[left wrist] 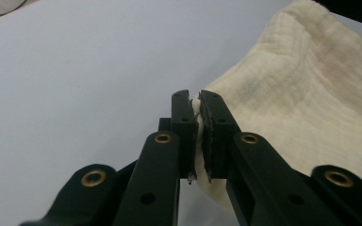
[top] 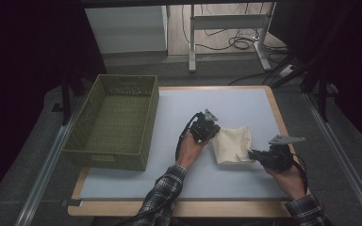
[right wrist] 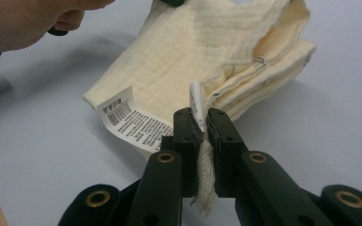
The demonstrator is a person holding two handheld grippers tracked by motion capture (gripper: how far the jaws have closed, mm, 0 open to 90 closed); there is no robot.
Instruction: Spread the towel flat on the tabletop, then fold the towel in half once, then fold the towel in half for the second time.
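You are pinching the folded cloth [top: 232, 145] between both grippers, left gripper [top: 206, 127] and right gripper [top: 259, 155] fingers gripping opposite edges, basket [top: 118, 155] lying leftward.

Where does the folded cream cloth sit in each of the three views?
High view: cream cloth lies right of centre on the table, between the left tongs and right tongs.
Left gripper view: fills the right side, its edge pinched.
Right gripper view: upper centre, corner pinched.
Shared landmark: the pale table surface under the cloth.
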